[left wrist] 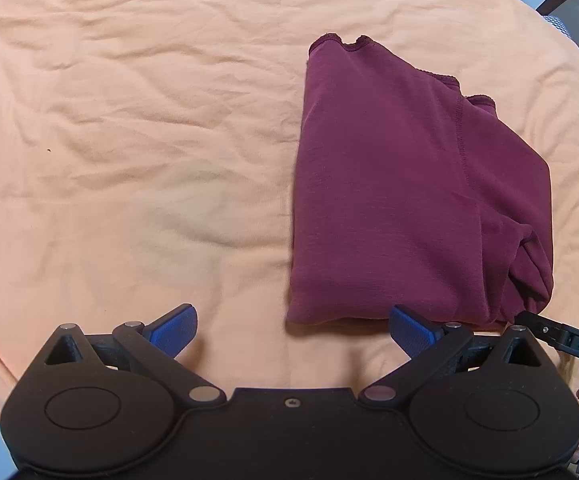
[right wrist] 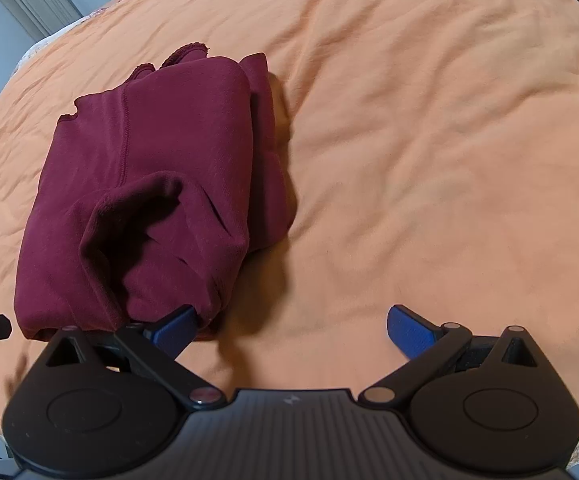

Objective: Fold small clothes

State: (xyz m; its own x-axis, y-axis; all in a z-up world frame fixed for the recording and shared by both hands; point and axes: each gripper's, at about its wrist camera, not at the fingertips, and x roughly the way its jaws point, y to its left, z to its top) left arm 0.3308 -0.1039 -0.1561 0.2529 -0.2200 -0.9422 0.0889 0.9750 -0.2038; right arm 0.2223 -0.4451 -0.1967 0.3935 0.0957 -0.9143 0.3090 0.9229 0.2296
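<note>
Hovering low over the orange sheet (left wrist: 129, 120), left gripper (left wrist: 293, 328) and right gripper (right wrist: 289, 326) both splayed, empty. Folded maroon garment (left wrist: 389, 184) at 1 o'clock, long axis 6-to-12, raw hems far.

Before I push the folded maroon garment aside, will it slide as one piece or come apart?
The maroon garment looks like soft knit, so probably floppy. Its loose cuff may unroll if dragged. The wrinkled orange sheet would likely bunch, so lifting from both sides seems safer.
</note>
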